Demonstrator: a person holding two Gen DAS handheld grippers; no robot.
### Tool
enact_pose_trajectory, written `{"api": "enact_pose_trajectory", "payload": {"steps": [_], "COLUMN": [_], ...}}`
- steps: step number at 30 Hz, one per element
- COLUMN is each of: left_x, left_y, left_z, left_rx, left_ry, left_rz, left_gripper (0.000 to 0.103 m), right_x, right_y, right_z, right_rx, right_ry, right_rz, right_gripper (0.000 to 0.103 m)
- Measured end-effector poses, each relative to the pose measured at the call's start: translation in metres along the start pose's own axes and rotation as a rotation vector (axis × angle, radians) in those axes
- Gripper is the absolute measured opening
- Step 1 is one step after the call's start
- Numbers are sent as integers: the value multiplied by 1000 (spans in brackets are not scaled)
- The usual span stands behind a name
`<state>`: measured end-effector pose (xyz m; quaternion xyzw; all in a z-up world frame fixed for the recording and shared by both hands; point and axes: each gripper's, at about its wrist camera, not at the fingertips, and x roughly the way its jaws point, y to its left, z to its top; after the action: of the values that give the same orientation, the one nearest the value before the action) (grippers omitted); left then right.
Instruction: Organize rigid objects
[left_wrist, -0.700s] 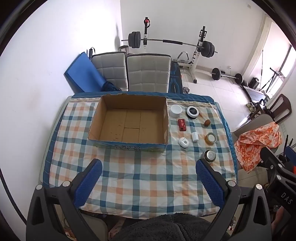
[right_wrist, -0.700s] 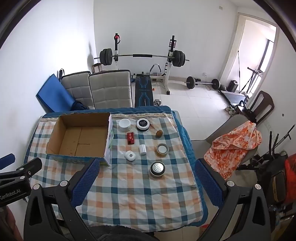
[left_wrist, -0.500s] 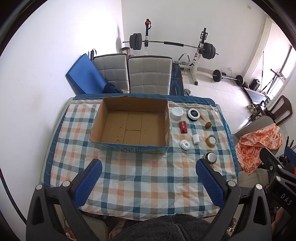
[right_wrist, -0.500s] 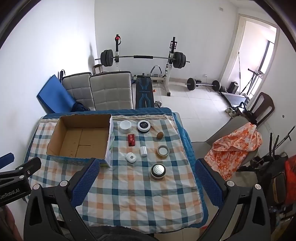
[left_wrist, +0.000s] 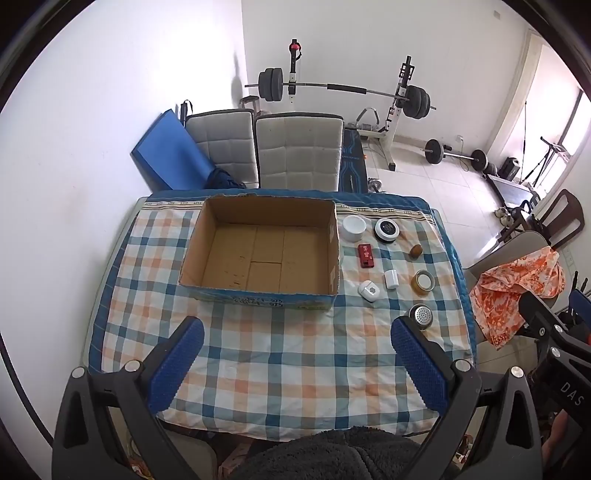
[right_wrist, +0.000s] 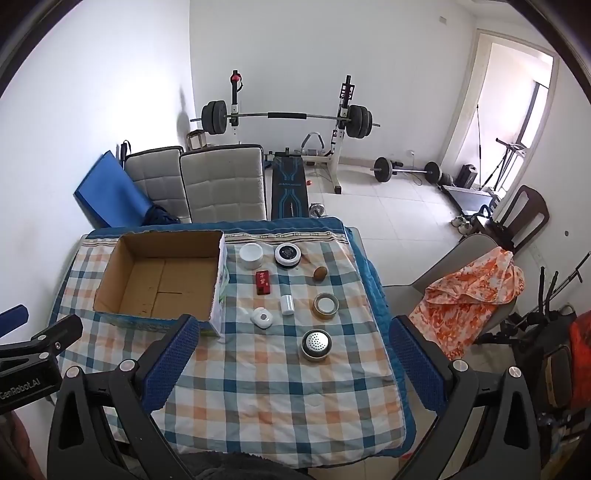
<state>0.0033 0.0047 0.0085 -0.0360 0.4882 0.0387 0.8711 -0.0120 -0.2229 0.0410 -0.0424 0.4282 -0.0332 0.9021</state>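
Observation:
An empty open cardboard box (left_wrist: 258, 291) (right_wrist: 122, 280) stands on the checked tablecloth (left_wrist: 280, 354). Right of it lie several small objects: a white round tub (right_wrist: 251, 255), a black-and-white round device (right_wrist: 287, 254), a red flat case (right_wrist: 263, 283), a brown ball (right_wrist: 320, 273), a white cylinder (right_wrist: 287, 304), a tape roll (right_wrist: 325, 305), a white puck (right_wrist: 262, 317) and a metal perforated lid (right_wrist: 316, 344). My left gripper (left_wrist: 295, 343) and right gripper (right_wrist: 291, 334) are open and empty, high above the table's near side.
Two padded chairs (left_wrist: 295, 151) stand behind the table, with a blue mat (left_wrist: 166, 158) against the wall. A barbell rack (right_wrist: 288, 118) is at the back. A chair with an orange cloth (right_wrist: 469, 295) stands to the right.
Both grippers have risen and drawn back slightly; the table and objects look a little smaller and farther. Nothing on the table moved.

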Motion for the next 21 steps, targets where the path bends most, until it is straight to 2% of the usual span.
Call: {"api": "enact_pose_trajectory", "payload": {"steps": [21], "left_x": [1], "left_y": [-1], "left_z": [6], "left_rx": [2], "left_ry": [-8], "left_rz": [10], "left_gripper": [103], "right_x": [0], "right_y": [-2], "right_z": [2], "right_rx": [-5], "right_ry": [-9], "right_rz": [3], "right_gripper": [103]}}
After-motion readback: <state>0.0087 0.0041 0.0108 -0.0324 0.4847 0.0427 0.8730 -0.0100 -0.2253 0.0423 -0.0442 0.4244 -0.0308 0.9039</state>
